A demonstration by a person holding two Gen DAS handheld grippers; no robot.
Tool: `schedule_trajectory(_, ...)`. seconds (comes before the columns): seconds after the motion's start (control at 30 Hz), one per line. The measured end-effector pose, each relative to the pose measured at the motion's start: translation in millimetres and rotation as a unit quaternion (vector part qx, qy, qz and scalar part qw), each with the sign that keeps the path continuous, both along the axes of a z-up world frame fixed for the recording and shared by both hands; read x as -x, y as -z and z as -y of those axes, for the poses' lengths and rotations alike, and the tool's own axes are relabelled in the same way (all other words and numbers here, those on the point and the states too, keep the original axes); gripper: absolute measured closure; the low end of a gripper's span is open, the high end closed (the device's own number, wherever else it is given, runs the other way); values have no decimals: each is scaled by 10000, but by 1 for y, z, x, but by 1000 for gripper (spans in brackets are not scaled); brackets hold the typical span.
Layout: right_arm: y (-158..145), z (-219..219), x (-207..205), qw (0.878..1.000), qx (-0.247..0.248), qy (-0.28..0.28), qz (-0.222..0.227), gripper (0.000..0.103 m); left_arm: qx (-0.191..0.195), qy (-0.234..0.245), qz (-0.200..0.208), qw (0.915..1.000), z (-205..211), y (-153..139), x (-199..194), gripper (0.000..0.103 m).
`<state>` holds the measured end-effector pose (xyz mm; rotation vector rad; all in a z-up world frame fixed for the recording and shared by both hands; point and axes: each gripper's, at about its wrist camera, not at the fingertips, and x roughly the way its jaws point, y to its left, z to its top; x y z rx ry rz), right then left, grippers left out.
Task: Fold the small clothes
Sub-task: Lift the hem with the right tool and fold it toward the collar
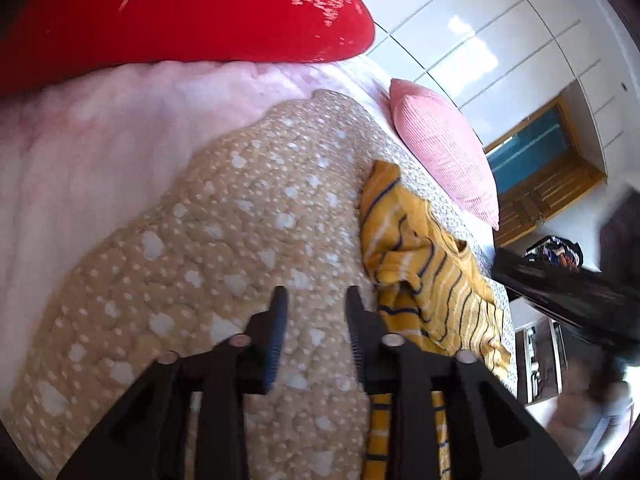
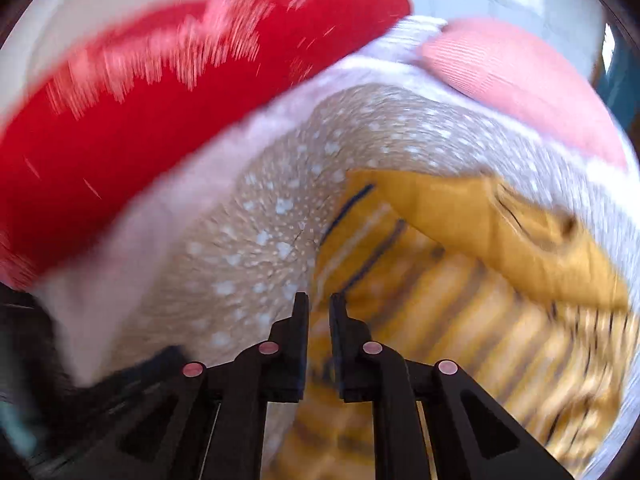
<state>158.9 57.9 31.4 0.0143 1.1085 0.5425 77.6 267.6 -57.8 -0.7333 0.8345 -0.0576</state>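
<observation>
A small yellow garment with dark and white stripes (image 1: pixel 424 264) lies crumpled on a beige quilt with white spots (image 1: pixel 224 240). My left gripper (image 1: pixel 316 300) is open and empty above the quilt, just left of the garment. In the blurred right wrist view the garment (image 2: pixel 460 280) lies partly folded over itself. My right gripper (image 2: pixel 319 304) hovers at the garment's left edge with a narrow gap between its fingers and nothing seen in it.
A red cushion (image 1: pixel 180 12) lies at the far side of the bed and a pink pillow (image 1: pixel 444 152) beyond the garment. A pale pink blanket (image 1: pixel 80 140) surrounds the quilt. White wardrobe doors (image 1: pixel 500 32) and a dark object (image 1: pixel 568 292) stand to the right.
</observation>
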Motion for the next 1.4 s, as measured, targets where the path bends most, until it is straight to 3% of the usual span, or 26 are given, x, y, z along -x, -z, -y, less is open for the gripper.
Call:
schedule_trajectory(0.07,-30,56,21,9990,-356,253,-53,65,-21,151,-2,9999,12,0,1,68)
schedule_trajectory(0.13,-55,104,48,9985,-238,472,165,63,-165,251,-14,9995,26,1,3,65)
schedule_trajectory(0.2,-81,160,79,9926,509,902,631,62,-437,377,-105,9983,44,3,7,65)
schedule_trajectory(0.3,-94,222,113,9673,1726,1479,1128,49,-627,472,-195,9967,68,5,19,61)
schedule_trajectory(0.37,-88,251,122,9679,1613,1672,955,48,-589,558,-250,9964,83,7,30,58)
schedule_trajectory(0.43,-71,271,128,9736,1142,1817,780,48,-714,635,-261,9951,96,5,41,55)
schedule_trajectory(0.5,-41,279,117,9763,739,1935,635,48,-871,711,-342,9931,106,2,49,53)
schedule_trajectory(0.6,3,281,91,9728,582,2185,500,48,-898,762,-476,9919,112,-5,61,53)
schedule_trajectory(0.7,28,284,58,9676,341,2464,439,48,-1042,736,-439,9909,112,-17,77,51)
schedule_trajectory(0.83,55,276,22,9711,143,2382,15,50,-1160,685,-392,9901,111,-26,89,48)
schedule_trajectory(0.87,61,274,17,9730,160,2302,-68,71,-1145,659,-379,9905,109,-28,91,48)
schedule_trajectory(0.93,65,262,13,9781,387,2037,-186,95,-1113,585,-349,9915,103,-30,94,47)
schedule_trajectory(1.03,46,260,14,9794,474,1948,243,96,-1140,544,-351,9914,98,-30,93,47)
schedule_trajectory(1.13,34,279,7,9688,552,2369,465,96,-1227,562,-457,9898,99,-23,87,47)
schedule_trajectory(1.2,37,290,-2,9590,841,2665,465,96,-1207,613,-571,9891,102,-15,84,47)
schedule_trajectory(1.27,47,297,-6,9580,904,2707,263,93,-1182,686,-667,9884,106,-8,82,47)
schedule_trajectory(1.33,53,302,1,9613,706,2664,54,89,-1329,724,-656,9863,111,-6,83,45)
schedule_trajectory(1.4,50,311,20,9667,151,2554,-48,77,-1386,810,-633,9850,114,-6,85,42)
